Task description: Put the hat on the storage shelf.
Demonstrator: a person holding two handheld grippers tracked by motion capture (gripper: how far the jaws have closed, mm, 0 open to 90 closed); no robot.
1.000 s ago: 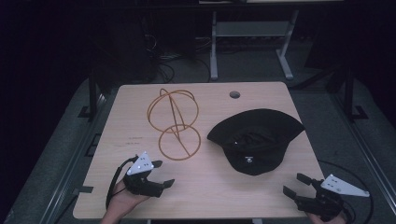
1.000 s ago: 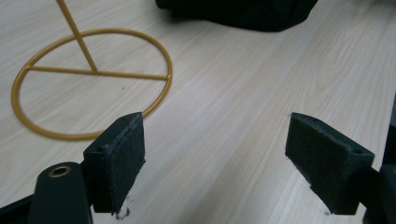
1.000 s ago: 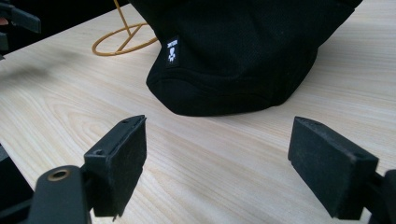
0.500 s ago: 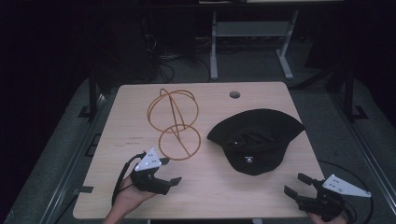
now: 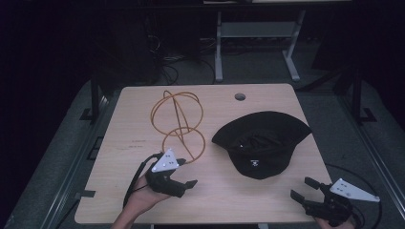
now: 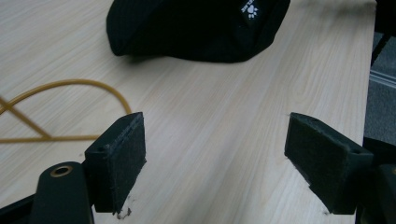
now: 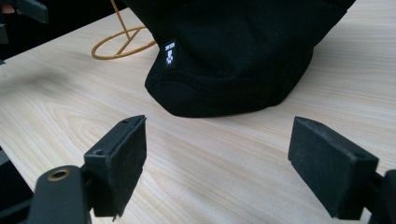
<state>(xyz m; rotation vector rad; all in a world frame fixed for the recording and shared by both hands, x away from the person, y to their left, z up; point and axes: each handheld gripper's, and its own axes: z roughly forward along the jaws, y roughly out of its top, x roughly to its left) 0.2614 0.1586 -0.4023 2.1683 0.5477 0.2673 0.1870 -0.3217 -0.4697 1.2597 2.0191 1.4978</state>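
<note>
High view sat above the table point(image 5: 114, 191) looking forward and down, while both gripper views hugged the tabletop up close from opposite sides, each facing the same hat point(image 5: 262, 143) point(image 6: 196, 28) point(image 7: 238, 56).

One black hat point(image 5: 261, 143); one wire stand point(image 5: 177, 123), seemingly single piece; two grippers; one table point(image 5: 119, 138).

On the worktop point(image 5: 124, 124), the wire stand point(image 5: 177, 125) sits at ten o'clock from centre and the hat point(image 5: 261, 143) at three o'clock. The left claw point(image 5: 191, 187) hovers at seven o'clock, the right claw point(image 5: 302, 189) at five, both near the front edge.
</note>
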